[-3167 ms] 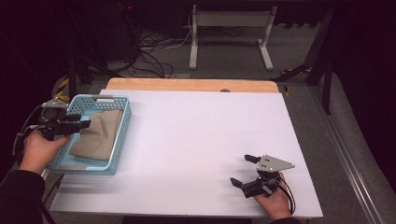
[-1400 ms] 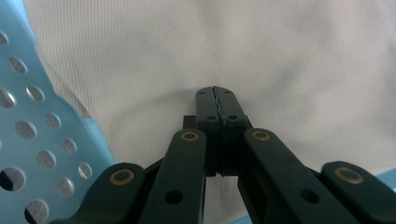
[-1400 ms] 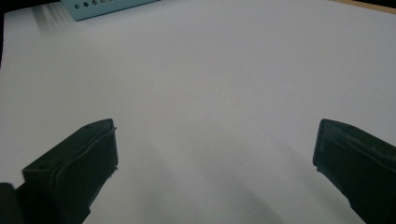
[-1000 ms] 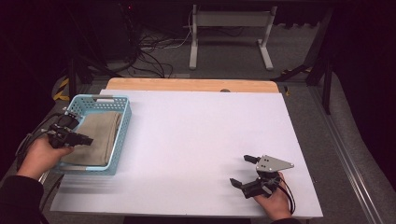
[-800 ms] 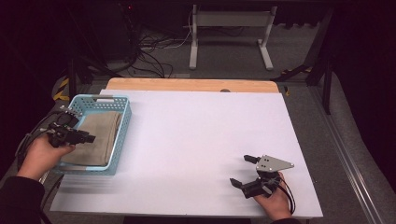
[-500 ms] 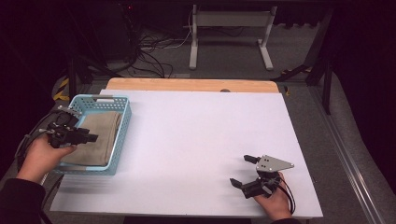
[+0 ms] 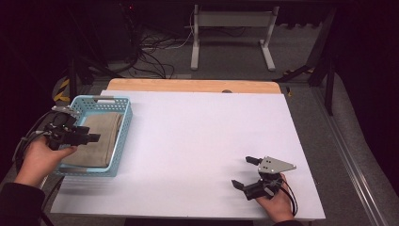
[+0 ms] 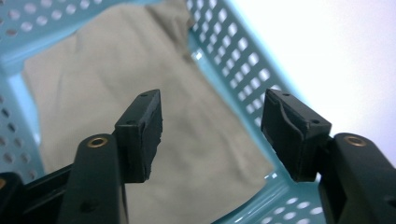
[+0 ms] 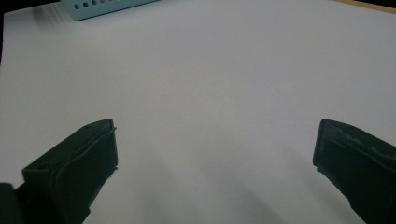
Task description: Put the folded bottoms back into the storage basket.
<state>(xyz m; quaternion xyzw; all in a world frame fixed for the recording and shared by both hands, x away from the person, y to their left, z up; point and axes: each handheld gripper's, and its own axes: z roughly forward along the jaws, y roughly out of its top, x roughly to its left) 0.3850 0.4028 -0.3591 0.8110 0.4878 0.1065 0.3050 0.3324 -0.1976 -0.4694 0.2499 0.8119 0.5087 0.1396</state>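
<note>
I have my left gripper (image 7: 89,138) hanging over the near left part of the basket (image 7: 123,134), above the cloth (image 7: 96,139), and its jaws have just been opening: in the left gripper view they stand apart with nothing between them, the pads (image 8: 144,128) clear of the fabric below. The cloth lies folded flat inside the basket, filling most of the floor, its edges close against the perforated walls; one corner wall (image 8: 233,70) runs just past my right-hand jaw in that view, so there is little side room on that flank. The basket sits at the left edge of the white table (image 7: 197,141), its left wall about level with the table's edge and its near wall well back from the front edge. To its right the white top is open all the way across, with a wooden strip (image 7: 188,85) along the far edge. My right gripper (image 7: 244,172) rests near the front right corner of the table, jaws spread wide and holding nothing; in the right gripper view I see bare white surface between them and the basket's wall (image 9: 107,8) far off at the top. It sits close to the front edge, with free room to the left and ahead. The two grippers are well apart.
</note>
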